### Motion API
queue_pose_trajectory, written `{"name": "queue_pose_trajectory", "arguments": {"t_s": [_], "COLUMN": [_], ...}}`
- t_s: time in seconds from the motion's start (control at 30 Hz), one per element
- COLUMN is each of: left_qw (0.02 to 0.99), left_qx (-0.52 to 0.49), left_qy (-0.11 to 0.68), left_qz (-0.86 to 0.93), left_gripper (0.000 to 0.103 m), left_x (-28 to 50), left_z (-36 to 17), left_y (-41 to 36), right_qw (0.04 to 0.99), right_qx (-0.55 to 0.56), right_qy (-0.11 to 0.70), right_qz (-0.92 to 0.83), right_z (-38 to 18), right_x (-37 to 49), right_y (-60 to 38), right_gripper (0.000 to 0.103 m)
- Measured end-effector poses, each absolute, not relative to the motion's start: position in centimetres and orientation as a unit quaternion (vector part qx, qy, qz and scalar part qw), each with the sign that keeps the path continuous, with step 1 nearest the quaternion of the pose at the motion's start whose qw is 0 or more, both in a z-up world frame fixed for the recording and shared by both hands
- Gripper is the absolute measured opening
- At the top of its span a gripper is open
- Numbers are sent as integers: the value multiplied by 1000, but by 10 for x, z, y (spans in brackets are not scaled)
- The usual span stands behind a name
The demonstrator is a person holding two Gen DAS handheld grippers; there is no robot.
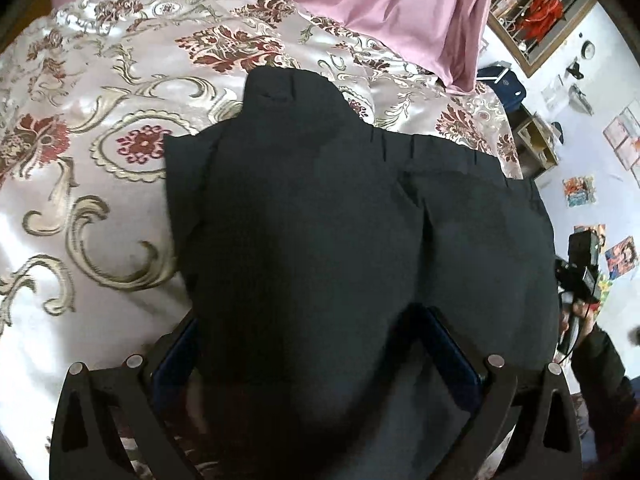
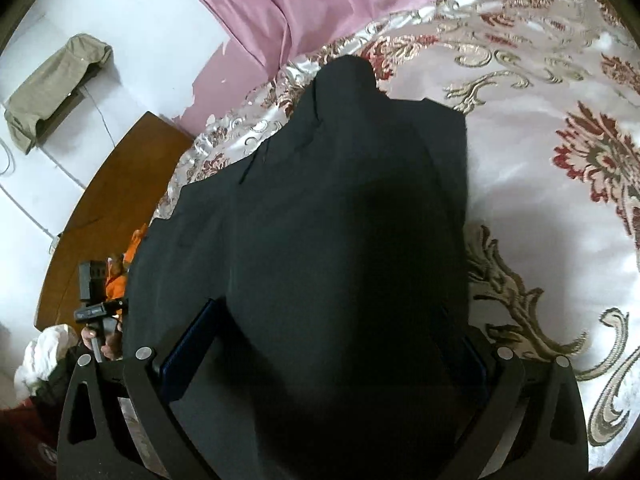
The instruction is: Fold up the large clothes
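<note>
Black cloth, trousers (image 1: 320, 208) by the belt loops and the pleat, fills the space ahead of both tongs; it lies on the bedspread (image 1: 100, 120), running forward from the fingers toward the pink sheet (image 1: 360, 0) at the far end. Between the fingers of the left tongs (image 1: 316, 344) the cloth bulges up and over; the blue pads (image 1: 456, 348) stand wide on either side of it, so whether they pinch anything underneath I cannot tell. It is the same at the right tongs (image 2: 324, 344); its fingers (image 2: 192, 336) sit apart with the cloth heaped between them, and the grip itself is hidden, so again I cannot tell. Each pair shows small at the other's outer side, near the bed's edge; the trousers (image 2: 320, 200) span the two.

My guess is that a fold is under way, the near end being carried forward over the rest.

What could spoil it: the bedspread (image 2: 560, 220) is glossy, so the lower layer may slide along with the upper and the fold bunch instead of landing flat; if one pair travels ahead of the other, the edge will come down slanted; if only the top layer is caught, the bottom one will lag and crease. Beside the right tongs, on its left, the cloth hangs close to the bed's edge above the wooden board (image 2: 100, 208); a tug that way could drag it off.
</note>
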State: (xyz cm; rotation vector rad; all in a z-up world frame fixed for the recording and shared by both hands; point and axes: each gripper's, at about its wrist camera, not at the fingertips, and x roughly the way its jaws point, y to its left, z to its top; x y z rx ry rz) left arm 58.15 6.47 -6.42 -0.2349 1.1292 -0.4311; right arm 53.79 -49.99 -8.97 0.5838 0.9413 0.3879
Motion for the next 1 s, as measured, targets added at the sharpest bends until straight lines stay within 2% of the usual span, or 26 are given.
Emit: {"name": "queue_pose_trajectory", "arguments": {"t_s": [0.07,0.1,0.13,0.17,0.2,0.23,0.27,0.3,0.37,0.43,0.57,0.67,0.87,1.0], "left_qw": [817,819,822,826,828,830,834,837,848,866,905,920,939,943], "left_qx": [-109,-108,-104,-99,-97,-93,-89,-87,-72,-32,95,147,183,204], "left_qy": [533,531,529,525,523,520,515,511,499,476,395,348,277,251], "left_qz": [-191,-187,-183,-180,-178,-176,-175,-174,-164,-151,-124,-108,-87,-83], "left_gripper": [100,87,79,67,58,53,44,37,31,27,25,23,20,20], "left_x": [583,582,580,577,576,574,571,569,560,546,498,469,423,408], "left_z": [-64,-63,-60,-57,-54,-51,-47,-43,-36,-30,-25,-27,-25,-22], "left_y": [60,59,57,55,54,53,51,49,43,33,0,-16,-24,-31], "right_qw": [830,829,829,831,834,836,841,846,862,883,927,945,955,955], "right_qx": [276,275,274,273,273,272,267,260,234,189,49,-57,-184,-206], "right_qy": [451,455,457,454,449,447,440,435,420,402,354,313,232,210], "right_qz": [176,173,169,168,167,166,166,165,161,150,111,83,38,27], "right_z": [-92,-93,-93,-92,-89,-87,-84,-80,-68,-53,-29,-21,-19,-14], "right_x": [538,537,535,533,530,529,525,522,514,504,471,444,396,377], "right_y": [-496,-494,-491,-489,-488,-488,-485,-483,-474,-461,-424,-396,-358,-350], "right_gripper": [100,98,90,83,69,61,57,49,38,29,24,22,20,19]}}
